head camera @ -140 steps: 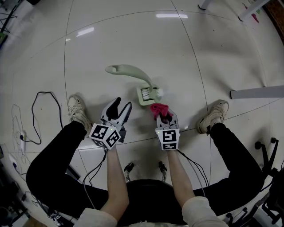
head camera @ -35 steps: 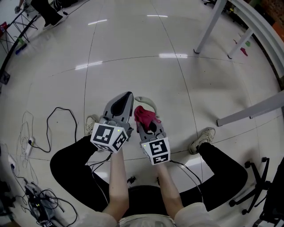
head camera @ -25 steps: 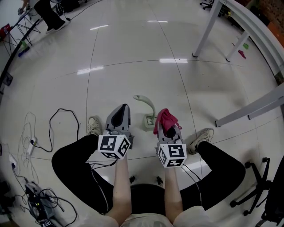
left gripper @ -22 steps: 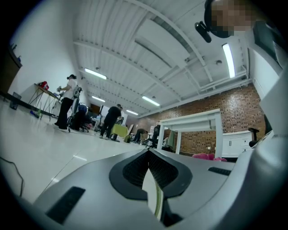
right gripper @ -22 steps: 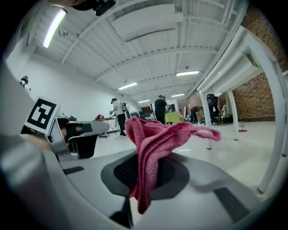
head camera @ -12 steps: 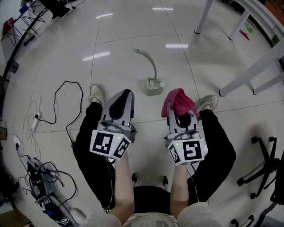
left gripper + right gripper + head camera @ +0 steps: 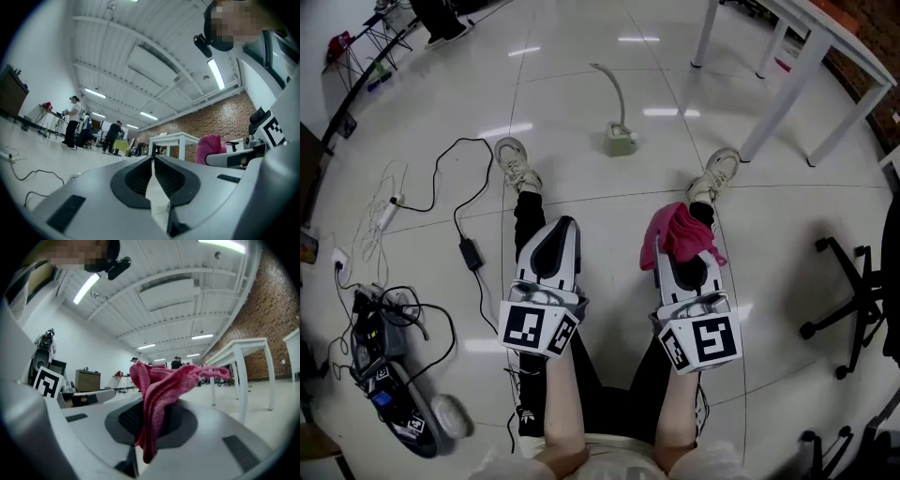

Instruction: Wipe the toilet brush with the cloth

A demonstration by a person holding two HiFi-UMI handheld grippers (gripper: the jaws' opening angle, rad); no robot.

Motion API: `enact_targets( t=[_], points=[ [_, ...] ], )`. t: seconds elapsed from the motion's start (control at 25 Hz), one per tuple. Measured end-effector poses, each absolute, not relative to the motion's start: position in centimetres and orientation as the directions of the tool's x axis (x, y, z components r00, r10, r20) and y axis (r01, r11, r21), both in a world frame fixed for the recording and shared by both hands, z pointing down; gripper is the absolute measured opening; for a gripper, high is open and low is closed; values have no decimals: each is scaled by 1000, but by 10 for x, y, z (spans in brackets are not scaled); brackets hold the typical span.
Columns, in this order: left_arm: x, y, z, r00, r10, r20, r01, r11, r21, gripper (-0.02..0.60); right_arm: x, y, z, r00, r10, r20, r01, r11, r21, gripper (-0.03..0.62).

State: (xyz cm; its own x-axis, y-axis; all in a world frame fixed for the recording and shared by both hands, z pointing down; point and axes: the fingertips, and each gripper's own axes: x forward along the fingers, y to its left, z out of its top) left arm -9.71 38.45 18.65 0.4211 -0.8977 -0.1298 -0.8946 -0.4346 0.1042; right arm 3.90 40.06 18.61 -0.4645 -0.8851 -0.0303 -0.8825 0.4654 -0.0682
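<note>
Left tool [image 7: 564, 225]: jaws closed flat together with nothing between them, held well short of the brush [image 7: 619, 139] and to its left. Right tool [image 7: 675, 255]: clamped on the pink cloth [image 7: 682, 232], also well short of the brush, slightly to its right. The cloth is pinched by one fold only. The rest is bunched above the jaws, with a loose tail sticking out in the right gripper view. Shoes [image 7: 517, 165] are seen between the tools and the brush, one to each side. The brush is sat on its head end on the floor [image 7: 581, 103], handle curved up and away, touched by neither tool. A cable [image 7: 472, 253] is laid left of the brush and nearer. A desk [image 7: 776, 108] leg is planted to its right.

Risks, as judged:
- Wiping is not begun and a long reach is needed. The cloth could be shaken out of the thin pinch on the way, or its tail dragged over the floor.
- The handle cannot be taken unless the left tool is opened first.
- If wiped unheld, the brush is likely to be tipped or shoved along the glossy floor, since it looks light.
- Only the loose tail may be brushed over the handle, so little would be cleaned.
- The cable could be snagged if the approach is made from the brush's left.
</note>
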Motion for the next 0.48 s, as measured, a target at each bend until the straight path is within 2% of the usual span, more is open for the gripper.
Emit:
enact_targets(
  t=[0.16, 0.48],
  points=[
    [-96, 453, 194, 433, -895, -112, -890, -444, 107, 5, 31, 475, 216, -457, -889, -4, -868, 447, -217, 32],
    [-111, 529, 187, 428, -895, -129, -895, -439, 78, 5, 24, 539, 215, -442, -897, -5, -887, 438, -146, 32]
  ],
)
